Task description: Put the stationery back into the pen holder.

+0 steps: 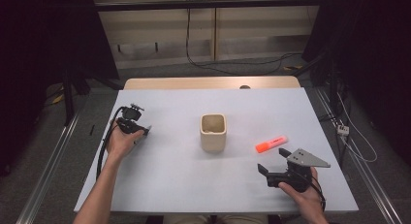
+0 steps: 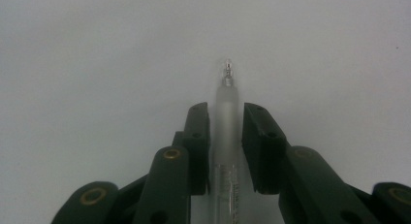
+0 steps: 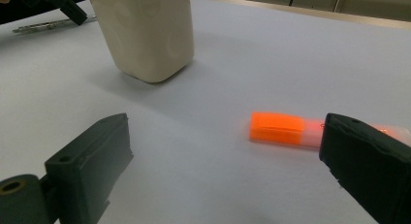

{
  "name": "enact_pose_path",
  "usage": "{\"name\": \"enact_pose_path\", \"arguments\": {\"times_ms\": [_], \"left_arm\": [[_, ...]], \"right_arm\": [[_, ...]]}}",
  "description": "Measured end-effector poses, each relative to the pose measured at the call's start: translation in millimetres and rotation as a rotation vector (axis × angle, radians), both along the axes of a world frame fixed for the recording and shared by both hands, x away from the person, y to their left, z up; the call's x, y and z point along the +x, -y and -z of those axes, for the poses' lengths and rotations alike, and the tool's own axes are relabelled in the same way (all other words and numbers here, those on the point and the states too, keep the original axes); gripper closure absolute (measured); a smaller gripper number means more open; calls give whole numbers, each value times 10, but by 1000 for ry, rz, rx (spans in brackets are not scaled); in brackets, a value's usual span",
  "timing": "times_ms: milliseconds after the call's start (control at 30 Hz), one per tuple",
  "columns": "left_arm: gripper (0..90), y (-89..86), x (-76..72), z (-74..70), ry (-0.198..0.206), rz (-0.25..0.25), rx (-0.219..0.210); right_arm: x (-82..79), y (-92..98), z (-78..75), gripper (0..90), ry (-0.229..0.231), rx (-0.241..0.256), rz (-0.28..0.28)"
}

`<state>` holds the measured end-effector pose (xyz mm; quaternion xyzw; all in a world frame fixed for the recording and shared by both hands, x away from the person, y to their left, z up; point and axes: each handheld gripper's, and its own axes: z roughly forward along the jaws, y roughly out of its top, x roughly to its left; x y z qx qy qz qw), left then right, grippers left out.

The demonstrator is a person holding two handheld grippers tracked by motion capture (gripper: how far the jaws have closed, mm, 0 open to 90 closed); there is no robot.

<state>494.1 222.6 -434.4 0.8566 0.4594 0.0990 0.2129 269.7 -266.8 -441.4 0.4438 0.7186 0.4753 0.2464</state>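
The left gripper (image 2: 226,112), jaws nearly closed around a thin, frosted clear plastic pen (image 2: 227,136) on the table (image 1: 169,185), should pinch this light, slippery barrel mid-length, while the right gripper (image 1: 274,162) gapes empty.

The worktop (image 1: 194,185) is a rectangular table with a pale, matt, grey-white top; a strip of light wood shows along its far edge. A cream cup (image 1: 213,132) with rounded corners stands upright near the middle, open end up. To the right of it, well apart, an orange highlighter (image 1: 271,144) lies flat, slanted, its orange cap toward the cup. On the left part of the top a slim clear pen (image 2: 227,136) lies flat on the surface, its tip pointing away in the left gripper view. The near half of the top is plain surface.
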Motion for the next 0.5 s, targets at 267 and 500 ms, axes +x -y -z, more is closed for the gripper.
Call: {"name": "enact_pose_path", "arguments": {"times_ms": [267,500], "left_arm": [[752,-24,61,-6,-49,-1,-16],[802,-26,75,-6,-53,21,-11]], "right_arm": [[-1,2,0,42,0,1,3],[-3,6,0,42,-1,2,5]]}}
